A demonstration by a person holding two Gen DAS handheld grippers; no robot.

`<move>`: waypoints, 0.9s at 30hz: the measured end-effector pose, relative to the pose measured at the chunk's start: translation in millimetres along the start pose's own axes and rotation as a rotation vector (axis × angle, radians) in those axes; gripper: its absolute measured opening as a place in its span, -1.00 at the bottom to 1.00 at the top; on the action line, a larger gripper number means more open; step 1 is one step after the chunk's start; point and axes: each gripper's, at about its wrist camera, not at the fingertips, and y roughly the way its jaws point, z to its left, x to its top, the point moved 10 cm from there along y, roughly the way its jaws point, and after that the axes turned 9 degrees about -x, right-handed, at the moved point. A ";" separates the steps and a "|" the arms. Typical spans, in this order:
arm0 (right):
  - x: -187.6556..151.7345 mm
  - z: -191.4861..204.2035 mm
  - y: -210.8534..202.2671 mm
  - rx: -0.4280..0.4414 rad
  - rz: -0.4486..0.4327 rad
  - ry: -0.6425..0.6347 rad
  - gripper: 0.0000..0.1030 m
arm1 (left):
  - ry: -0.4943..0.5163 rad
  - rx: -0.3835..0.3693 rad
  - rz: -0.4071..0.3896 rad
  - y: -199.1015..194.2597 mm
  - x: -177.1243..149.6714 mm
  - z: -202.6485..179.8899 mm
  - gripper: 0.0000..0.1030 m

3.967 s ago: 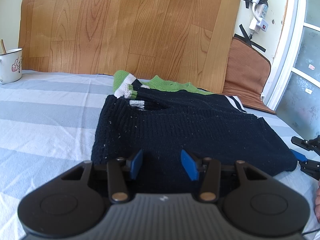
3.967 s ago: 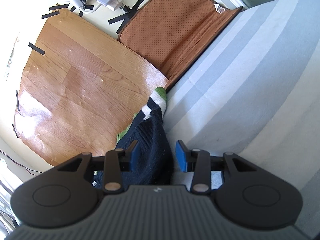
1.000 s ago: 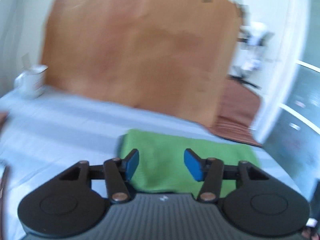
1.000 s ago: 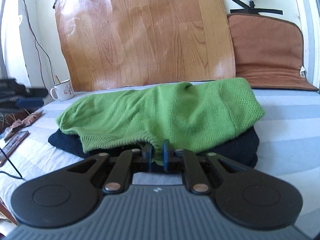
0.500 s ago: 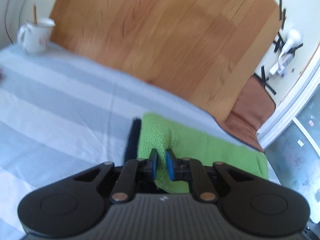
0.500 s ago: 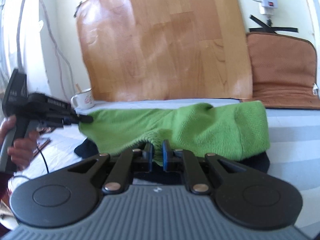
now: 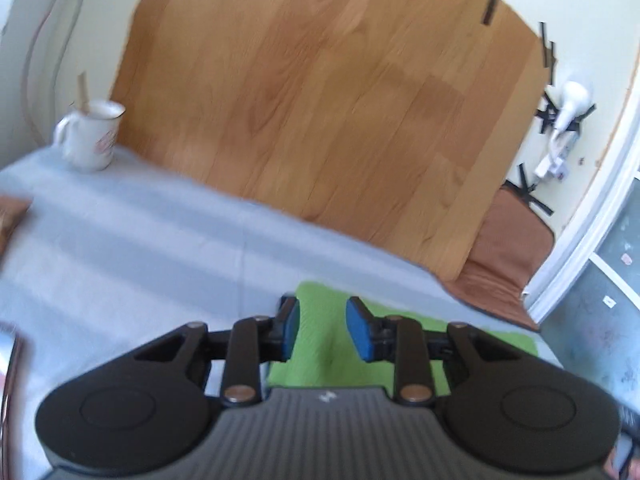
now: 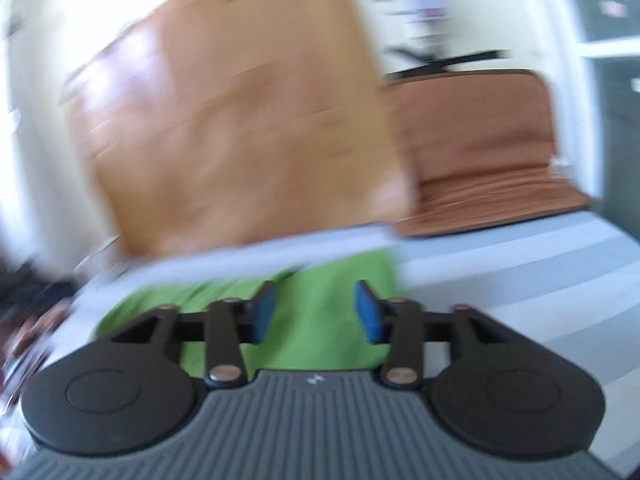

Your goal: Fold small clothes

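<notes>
Sweater (image 7: 320, 344) — green, folded — lies flat on the striped sheet (image 7: 140, 248) at lower centre of both views, where half a second ago both grippers pinched its near edge; the left gripper (image 7: 322, 328) and right gripper (image 8: 316, 310) are now opening with no cloth pressed between the pads, so this fold looks laid down. Count: one sweater, two grippers, one mug (image 7: 90, 140) upper left, one brown mat (image 8: 480, 148) at right.

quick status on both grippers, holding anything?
Left gripper: jaws opening, pads clear of the green sweater below, holding nothing.
Right gripper: jaws opening wide over the same sweater, holding nothing.
</notes>
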 end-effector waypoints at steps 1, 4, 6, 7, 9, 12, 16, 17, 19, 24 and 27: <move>6.7 -10.7 12.4 -0.017 0.000 0.023 0.20 | 0.019 -0.013 0.011 8.9 2.8 -8.0 -0.48; 9.0 -31.8 58.3 -0.033 0.094 0.111 0.20 | 0.074 -0.029 0.068 49.3 0.7 -24.9 -0.49; -0.4 -31.6 82.4 0.022 0.178 0.184 -0.24 | 0.094 -0.005 0.113 78.3 -5.9 -24.9 -0.49; -6.3 -28.4 88.2 0.038 0.210 0.204 -0.68 | 0.100 0.022 0.130 90.4 -10.4 -21.7 -0.56; -5.7 -24.4 77.0 0.027 0.182 0.203 -0.74 | 0.092 0.108 0.173 112.0 -18.5 -4.9 -0.85; 1.8 -30.4 31.9 0.042 0.089 0.263 -0.84 | 0.007 0.128 0.180 122.4 -21.9 18.5 -0.89; -44.3 -56.0 44.6 -0.067 0.219 0.352 -0.83 | 0.011 0.133 0.167 123.5 -22.2 18.2 -0.88; -54.5 -56.9 47.7 -0.069 0.247 0.374 -0.82 | 0.027 0.143 0.160 123.6 -23.4 16.8 -0.88; -50.3 -56.0 44.6 -0.069 0.226 0.392 -0.58 | 0.056 0.162 0.156 121.6 -24.7 12.5 -0.89; -6.8 -56.7 16.3 -0.169 0.044 0.327 -0.30 | 0.085 0.130 0.112 88.6 -23.5 -5.2 -0.69; 18.2 -15.1 16.3 -0.088 -0.019 0.195 -0.30 | 0.157 0.085 0.061 72.1 -28.9 -27.3 -0.65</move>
